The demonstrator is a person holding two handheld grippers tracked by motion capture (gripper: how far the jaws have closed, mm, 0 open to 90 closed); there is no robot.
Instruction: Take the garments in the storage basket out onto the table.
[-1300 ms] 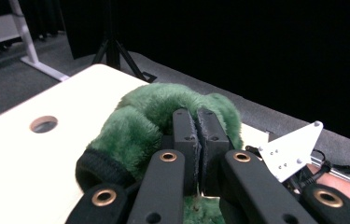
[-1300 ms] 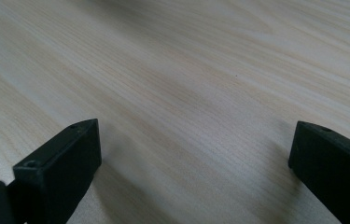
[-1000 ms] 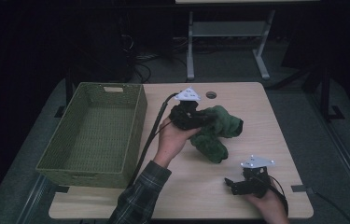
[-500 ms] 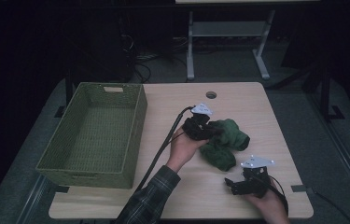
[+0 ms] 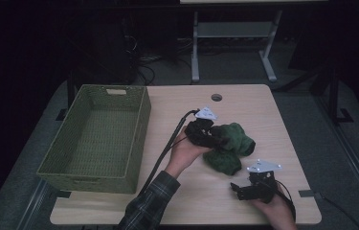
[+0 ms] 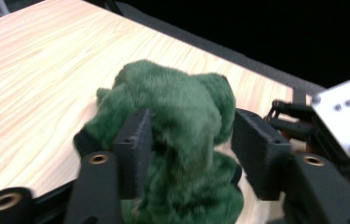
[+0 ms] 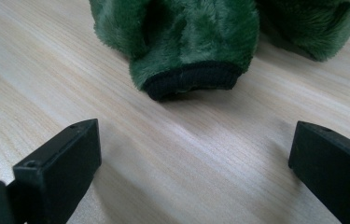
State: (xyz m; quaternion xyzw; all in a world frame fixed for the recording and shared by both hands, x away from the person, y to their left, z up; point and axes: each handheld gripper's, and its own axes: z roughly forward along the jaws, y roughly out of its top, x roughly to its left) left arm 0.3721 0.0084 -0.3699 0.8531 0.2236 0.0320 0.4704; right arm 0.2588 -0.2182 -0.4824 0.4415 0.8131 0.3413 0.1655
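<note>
glove [image 6: 177, 116] base hidden by left gripper [image 6: 189, 144]; jaws just opened

green furry glove [image 5: 229, 143], crumpled in a heap, black knit cuff at one end; lies on the table [image 5: 282, 110], right of centre.

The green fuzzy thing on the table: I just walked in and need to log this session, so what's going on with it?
A person is working a green plush garment on the wooden table with a tool in each hand. The left tongs have just been opening; the plush sits between the jaws, one pad against it, the other apart. The right tongs rest open on the table, aimed at the garment's black-trimmed cuff without touching it. The woven green basket stands to the left.
</note>
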